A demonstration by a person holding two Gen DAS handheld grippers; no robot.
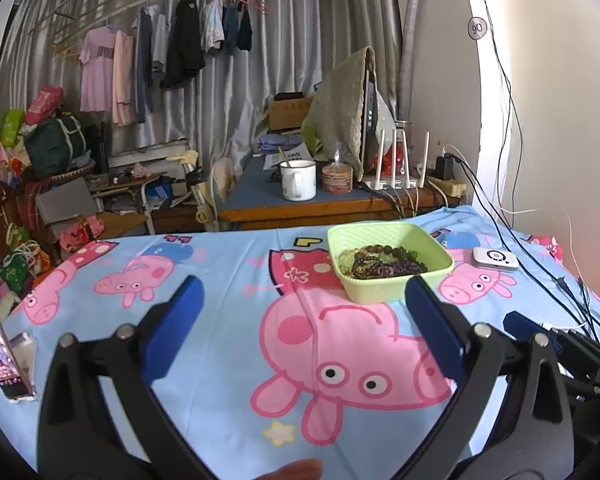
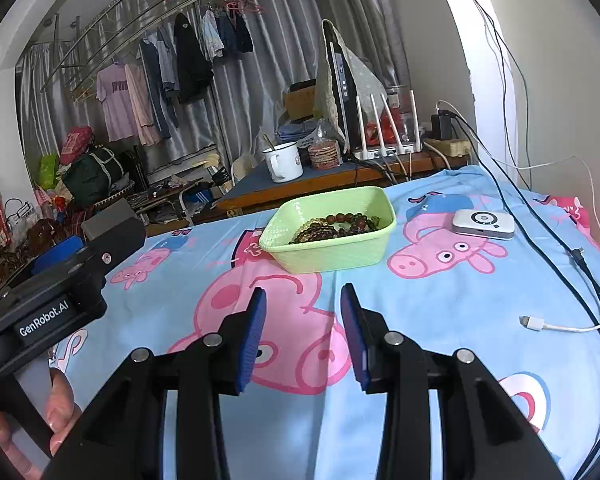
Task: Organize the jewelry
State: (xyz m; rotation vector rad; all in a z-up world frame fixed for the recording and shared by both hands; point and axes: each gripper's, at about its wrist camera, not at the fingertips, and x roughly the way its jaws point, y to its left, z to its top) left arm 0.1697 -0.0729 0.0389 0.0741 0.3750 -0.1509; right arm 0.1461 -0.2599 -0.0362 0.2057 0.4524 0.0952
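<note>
A light green basket (image 1: 380,294) stands on the blue cartoon-pig sheet and holds several dark bead bracelets (image 1: 384,262). My left gripper (image 1: 304,292) is wide open and empty, a short way in front of the basket. In the right wrist view the basket (image 2: 324,258) with the bead bracelets (image 2: 336,226) sits ahead of my right gripper (image 2: 303,300), which is open and empty above the sheet. The left gripper's black body (image 2: 60,280) shows at the left of that view.
A white pocket device (image 2: 483,224) lies right of the basket. Black cables (image 2: 580,272) and a white cable plug (image 2: 532,323) lie along the right side. A phone (image 1: 2,356) stands at the sheet's left edge. A desk with a mug (image 1: 298,180) is behind.
</note>
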